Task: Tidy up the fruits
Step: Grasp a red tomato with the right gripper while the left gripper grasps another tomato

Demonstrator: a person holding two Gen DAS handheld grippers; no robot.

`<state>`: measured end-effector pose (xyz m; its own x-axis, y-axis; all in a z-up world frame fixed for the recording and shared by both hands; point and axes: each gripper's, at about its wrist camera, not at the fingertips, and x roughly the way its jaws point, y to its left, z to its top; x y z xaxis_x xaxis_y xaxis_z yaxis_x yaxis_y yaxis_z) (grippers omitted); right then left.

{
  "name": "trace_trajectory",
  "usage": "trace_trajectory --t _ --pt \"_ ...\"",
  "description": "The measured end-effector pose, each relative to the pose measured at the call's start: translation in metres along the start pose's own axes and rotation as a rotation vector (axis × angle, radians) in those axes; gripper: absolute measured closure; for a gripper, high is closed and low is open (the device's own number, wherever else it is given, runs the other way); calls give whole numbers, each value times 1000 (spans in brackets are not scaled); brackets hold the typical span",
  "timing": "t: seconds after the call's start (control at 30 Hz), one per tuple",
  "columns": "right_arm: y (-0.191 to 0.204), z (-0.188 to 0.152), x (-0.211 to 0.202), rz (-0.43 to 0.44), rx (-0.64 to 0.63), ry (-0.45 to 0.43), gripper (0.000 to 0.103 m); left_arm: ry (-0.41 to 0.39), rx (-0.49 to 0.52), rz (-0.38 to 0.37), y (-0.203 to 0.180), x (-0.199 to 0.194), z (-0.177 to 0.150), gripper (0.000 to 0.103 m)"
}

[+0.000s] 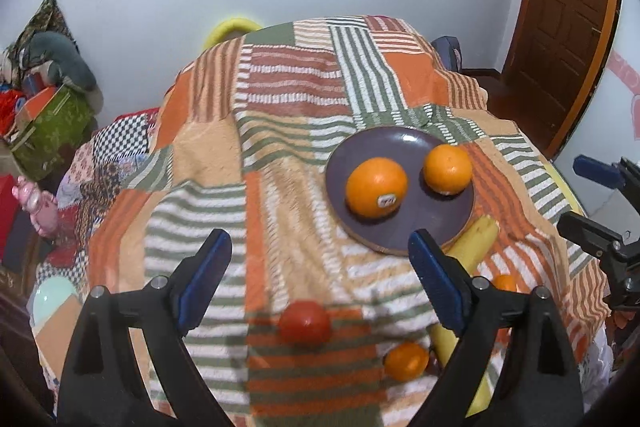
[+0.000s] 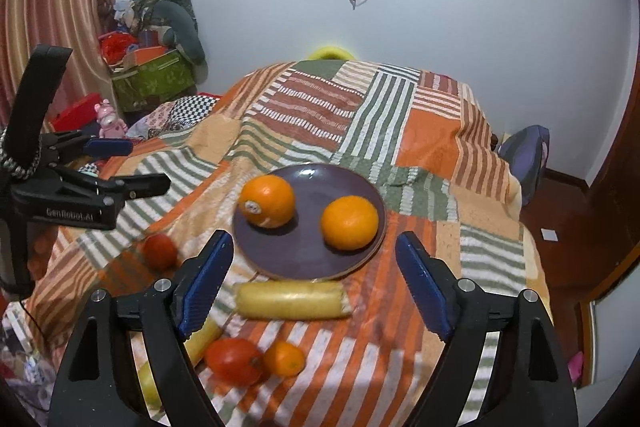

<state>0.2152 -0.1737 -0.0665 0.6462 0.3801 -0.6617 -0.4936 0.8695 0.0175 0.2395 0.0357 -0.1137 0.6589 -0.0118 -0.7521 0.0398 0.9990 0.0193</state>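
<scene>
Striped cloth (image 2: pixel 420 131) in orange, green and white covers the whole desk, and it makes folds near the upper part of the frame. At the centre of the right wrist view lies a dark purple plate (image 2: pixel 308 259) with two oranges on it: one orange with a sticker (image 2: pixel 267 201) at the left and a plain orange (image 2: pixel 350 223) at the right, apart from each other. Just below the plate's rim a banana (image 2: pixel 290 299) lies across. Lower in the frame a tomato (image 2: pixel 235 361) touches a small orange (image 2: pixel 284 359), and another tomato (image 2: pixel 160 251) rests at the left of the plate.

Both jaws of the right hand-held gripper (image 2: pixel 314 291) stand wide apart and hold nothing. The left hand-held gripper (image 1: pixel 320 287) is also spread wide and empty. Between plate and cloth's right edge there is free cloth.
</scene>
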Motion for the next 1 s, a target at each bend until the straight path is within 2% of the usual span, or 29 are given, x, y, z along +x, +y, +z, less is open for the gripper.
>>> trace_trajectory --t 0.27,0.43,0.6,0.77,1.0 --pt "14 -35 -1 1 62 55 22 63 -53 -6 25 -1 -34 12" --pt "21 -56 1 52 95 112 22 93 -70 -34 29 -1 -52 12" --pt "29 -70 6 87 96 158 37 128 -48 -37 23 4 -69 27" --pt "35 -82 20 138 114 222 52 164 -62 -64 23 14 -82 35" --pt "38 -89 37 147 126 267 54 200 -61 -70 24 31 -88 36"
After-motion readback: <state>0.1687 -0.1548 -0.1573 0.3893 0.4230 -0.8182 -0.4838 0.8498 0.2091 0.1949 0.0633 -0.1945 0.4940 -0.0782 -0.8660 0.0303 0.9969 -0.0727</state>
